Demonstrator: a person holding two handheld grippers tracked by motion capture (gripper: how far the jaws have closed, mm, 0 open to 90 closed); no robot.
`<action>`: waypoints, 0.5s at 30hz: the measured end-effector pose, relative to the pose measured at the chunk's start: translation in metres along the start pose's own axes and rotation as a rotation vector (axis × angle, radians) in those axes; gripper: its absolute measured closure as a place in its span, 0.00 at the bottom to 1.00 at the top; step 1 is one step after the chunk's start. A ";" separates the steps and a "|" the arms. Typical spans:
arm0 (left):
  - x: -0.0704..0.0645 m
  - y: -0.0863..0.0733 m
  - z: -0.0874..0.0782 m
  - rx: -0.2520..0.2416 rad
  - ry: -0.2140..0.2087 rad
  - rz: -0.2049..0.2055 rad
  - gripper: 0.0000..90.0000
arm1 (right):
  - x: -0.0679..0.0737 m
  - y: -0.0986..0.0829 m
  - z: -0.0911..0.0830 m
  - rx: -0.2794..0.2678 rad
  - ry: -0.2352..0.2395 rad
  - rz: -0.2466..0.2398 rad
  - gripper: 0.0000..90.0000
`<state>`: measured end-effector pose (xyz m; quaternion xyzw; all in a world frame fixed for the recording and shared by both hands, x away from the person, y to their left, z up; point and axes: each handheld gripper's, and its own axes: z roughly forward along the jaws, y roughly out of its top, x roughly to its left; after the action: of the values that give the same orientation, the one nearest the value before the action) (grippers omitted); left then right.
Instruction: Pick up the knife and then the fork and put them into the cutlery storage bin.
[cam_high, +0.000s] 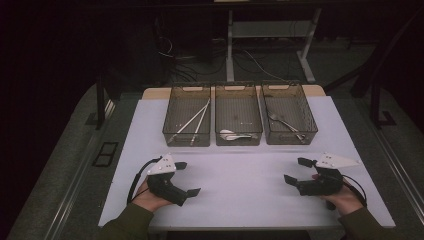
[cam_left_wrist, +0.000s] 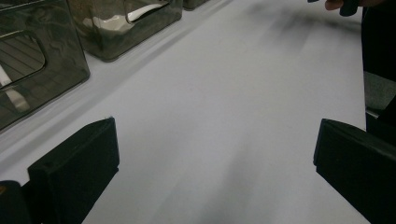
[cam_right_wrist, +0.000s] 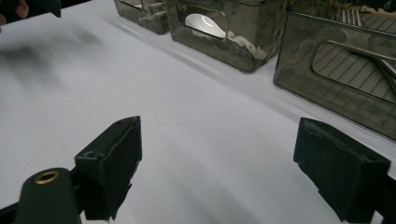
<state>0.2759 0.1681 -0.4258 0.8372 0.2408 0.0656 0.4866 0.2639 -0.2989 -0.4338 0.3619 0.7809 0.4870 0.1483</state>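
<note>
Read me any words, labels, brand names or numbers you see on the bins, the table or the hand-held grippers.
None: no readable text on the three smoky plastic bins, the white table, the left hand-held gripper or the right hand-held gripper.
A faint reddish circle on the table is a mark, not writing.

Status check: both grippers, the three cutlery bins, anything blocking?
Left gripper open, empty. Right gripper open, empty. Chopsticks bin, spoon bin, fork bin untouched. White table between them bare.

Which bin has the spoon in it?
The middle bin holds the spoon. The left bin has chopsticks, and the right bin has a fork.
</note>
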 end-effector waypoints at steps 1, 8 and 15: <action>0.000 0.000 0.000 0.000 0.000 -0.001 0.00 | 0.000 -0.001 -0.001 -0.002 -0.004 0.002 0.16; 0.000 0.000 0.000 0.002 0.001 0.000 0.00 | 0.001 -0.006 -0.006 -0.008 -0.009 0.002 0.15; 0.000 0.000 0.000 0.006 0.001 0.001 0.00 | 0.002 -0.008 -0.010 -0.016 -0.017 0.000 0.15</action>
<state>0.2757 0.1678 -0.4261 0.8387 0.2409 0.0658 0.4840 0.2535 -0.3065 -0.4358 0.3647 0.7758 0.4901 0.1577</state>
